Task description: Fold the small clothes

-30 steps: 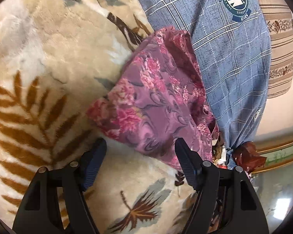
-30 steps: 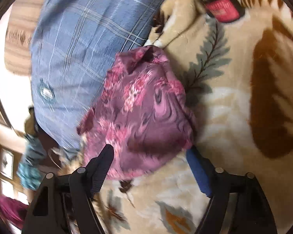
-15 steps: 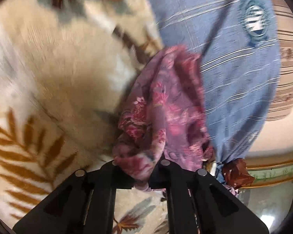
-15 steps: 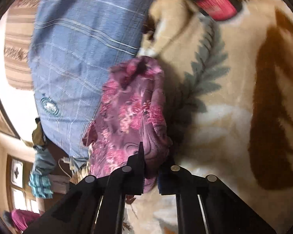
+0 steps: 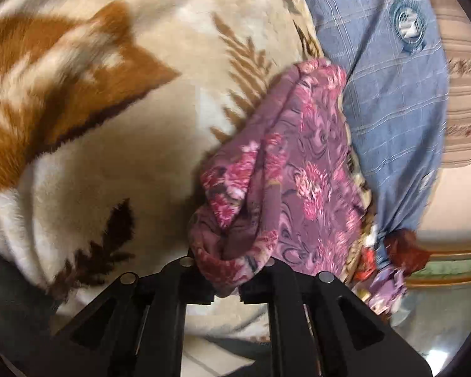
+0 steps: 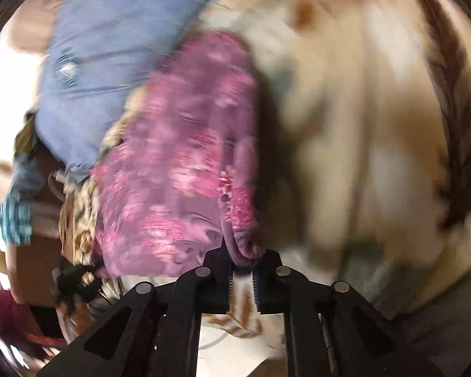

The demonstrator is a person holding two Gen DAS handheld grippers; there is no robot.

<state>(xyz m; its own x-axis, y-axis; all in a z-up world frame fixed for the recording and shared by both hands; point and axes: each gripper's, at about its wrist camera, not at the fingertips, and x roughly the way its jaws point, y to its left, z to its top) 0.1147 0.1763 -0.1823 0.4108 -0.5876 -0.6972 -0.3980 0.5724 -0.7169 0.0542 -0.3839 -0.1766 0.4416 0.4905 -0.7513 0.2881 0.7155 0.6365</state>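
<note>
1. Garment, purple with pink flowers, hangs bunched between your two grippers, above the blanket
2. Your left gripper pinches one gathered edge; its jaws are easing apart with cloth between them
3. Your right gripper pinches another fold, jaws likewise opening slightly
4. Blue pillow lies just beside the garment

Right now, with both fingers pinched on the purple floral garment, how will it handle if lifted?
The purple floral garment probably hangs limp: it bunches in folds at the left gripper. Likely light, thin cloth. The right gripper holds only an edge, so it may slip.
</note>
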